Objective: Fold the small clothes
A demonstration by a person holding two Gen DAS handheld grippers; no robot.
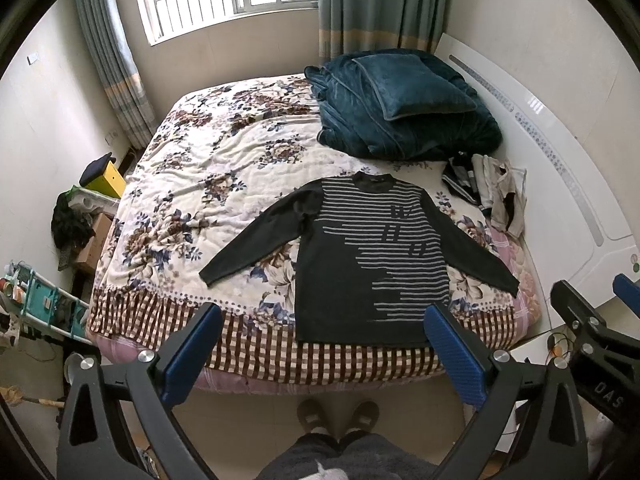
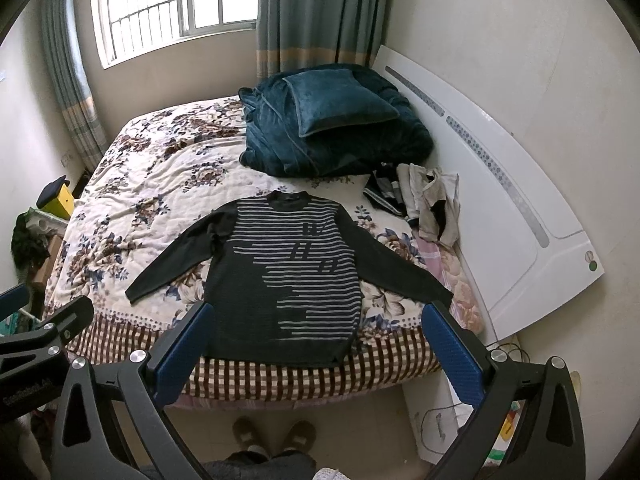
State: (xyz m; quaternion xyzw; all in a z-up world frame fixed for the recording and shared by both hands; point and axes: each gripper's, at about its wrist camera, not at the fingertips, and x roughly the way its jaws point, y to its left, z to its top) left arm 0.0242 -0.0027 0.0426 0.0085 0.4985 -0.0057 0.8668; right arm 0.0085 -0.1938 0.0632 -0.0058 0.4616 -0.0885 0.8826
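A dark sweater with grey stripes (image 1: pixel 360 256) lies flat on the floral bedspread (image 1: pixel 208 168), front up, both sleeves spread, hem at the bed's near edge. It also shows in the right wrist view (image 2: pixel 288 276). My left gripper (image 1: pixel 324 320) is open and empty, held above the near edge over the sweater's hem. My right gripper (image 2: pixel 316 320) is open and empty, held likewise above the hem. The right gripper also shows at the right edge of the left wrist view (image 1: pixel 592 320).
A folded teal blanket with a pillow (image 1: pixel 400 108) sits at the bed's far right. A small pile of other clothes (image 1: pixel 488 192) lies by the white headboard (image 1: pixel 560 152). A cluttered stand (image 1: pixel 92 200) is left of the bed. The person's slippered feet (image 1: pixel 340 416) stand below.
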